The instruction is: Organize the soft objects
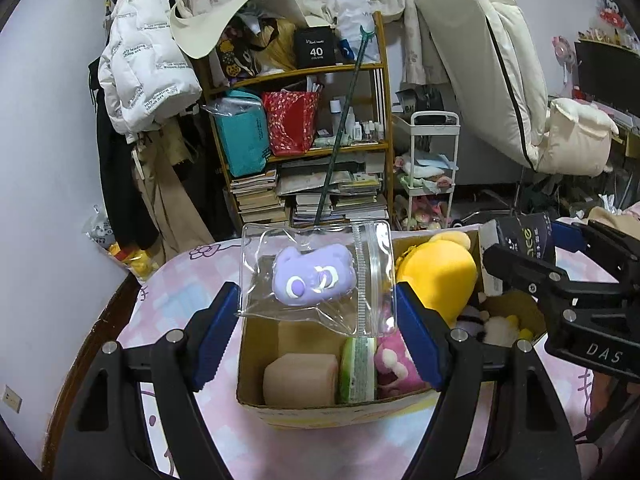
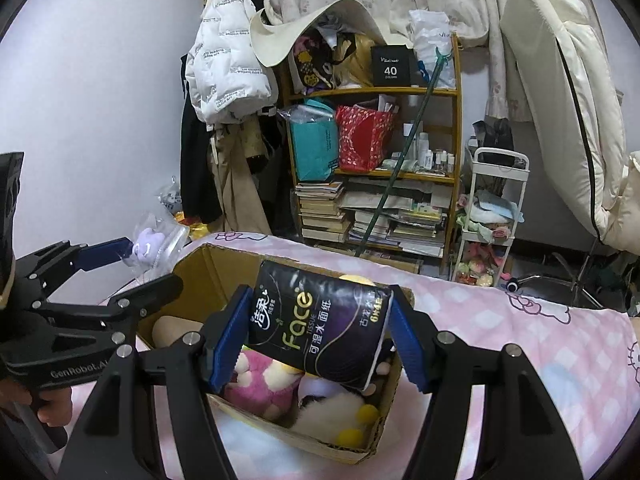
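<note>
In the left wrist view, the left claw [image 1: 318, 320] sits at centre frame, its blue pads [image 1: 216, 332] pressed against both side edges of a clear zip pouch [image 1: 320, 276] that holds a small purple cat-faced toy [image 1: 314, 278]. The pouch hangs above the open cardboard box [image 1: 340, 412], which stands on a pink patterned bed cover [image 1: 168, 308]. The film looks light, slippery and easily crumpled, so a grip across the stiffer zip strip would probably slide less than one on the bare edges. Inside the box lie a tan foam block [image 1: 300, 380], a green packet [image 1: 358, 370], a pink plush [image 1: 394, 364] and a yellow plush [image 1: 440, 276]. In the right wrist view, the right claw [image 2: 316, 336] at lower centre is clamped on a black wrapped tissue pack [image 2: 320, 324], pads on its two ends, tilted over the box. The pack seems light and squashy under glossy wrap, so holding it at the ends should suit it. The pouch appears at middle left.
</note>
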